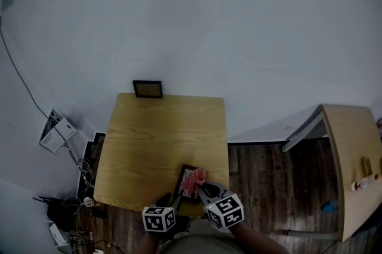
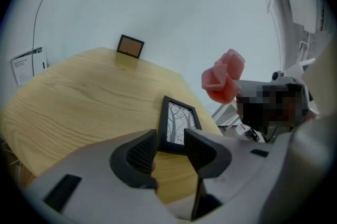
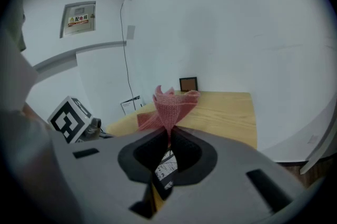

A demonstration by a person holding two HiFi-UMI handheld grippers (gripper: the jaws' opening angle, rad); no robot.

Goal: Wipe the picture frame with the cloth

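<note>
A black picture frame (image 1: 186, 178) with a tree print lies flat near the front edge of the wooden table (image 1: 155, 139). In the left gripper view the frame (image 2: 180, 123) lies just ahead of my left gripper (image 2: 171, 143), its near end showing between the open jaws. My right gripper (image 3: 169, 137) is shut on a pink knitted cloth (image 3: 171, 104), which sticks up in a bunch from the fingertips. In the head view the cloth (image 1: 196, 178) hangs over the frame's right side, with my right gripper (image 1: 202, 188) behind it and my left gripper (image 1: 173, 199) at the frame's near left.
A second small framed picture (image 1: 147, 89) stands against the wall at the table's back edge. A light wooden shelf unit (image 1: 352, 157) with small bottles is at the right. Papers (image 1: 57, 130) and cables lie on the floor left of the table.
</note>
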